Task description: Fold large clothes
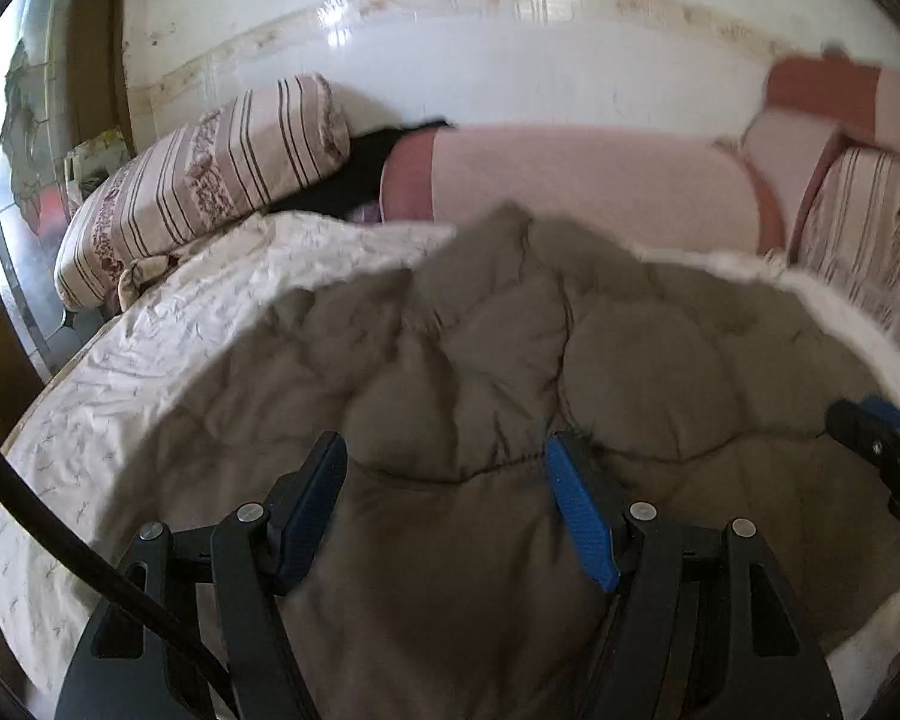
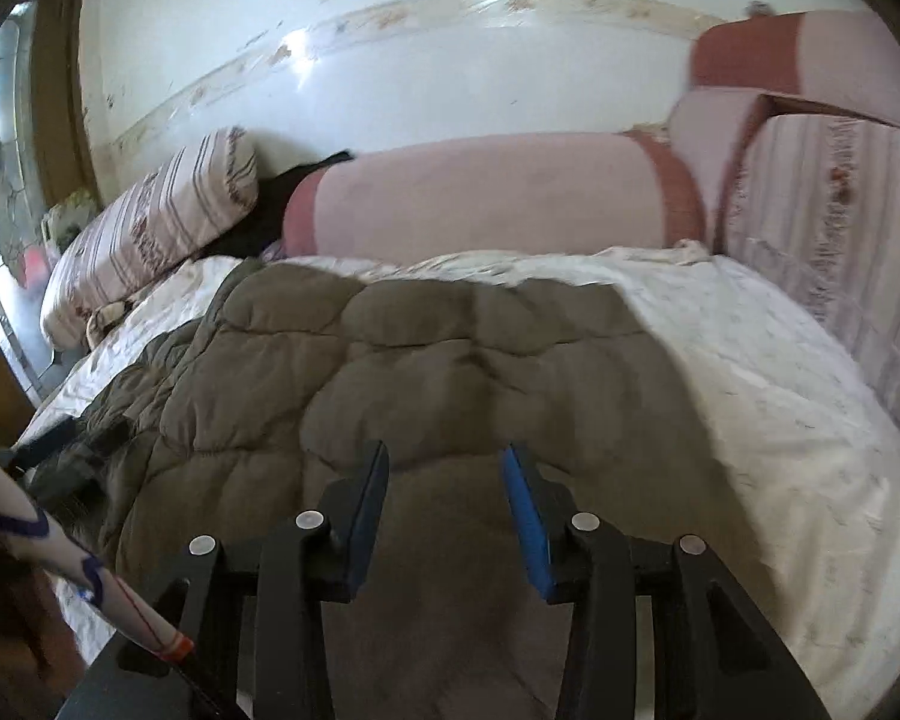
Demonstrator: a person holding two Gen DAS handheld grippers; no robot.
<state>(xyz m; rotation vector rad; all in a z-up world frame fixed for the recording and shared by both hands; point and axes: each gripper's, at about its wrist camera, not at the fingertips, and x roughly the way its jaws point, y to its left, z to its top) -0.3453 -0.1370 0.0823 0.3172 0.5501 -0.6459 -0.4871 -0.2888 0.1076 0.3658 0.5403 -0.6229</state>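
Blue-padded fingers of the left gripper (image 1: 447, 468) and right gripper (image 2: 447, 468) stand wide apart, holding nothing, above a quilted brown jacket (image 2: 426, 360) spread on a white-sheeted bed (image 2: 750, 360) beside a striped pillow (image 1: 210, 180).

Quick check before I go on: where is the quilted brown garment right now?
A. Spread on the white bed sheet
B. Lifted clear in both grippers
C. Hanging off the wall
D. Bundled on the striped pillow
A: the quilted brown garment lies spread across the white bed sheet, with the left gripper and right gripper both open above it.
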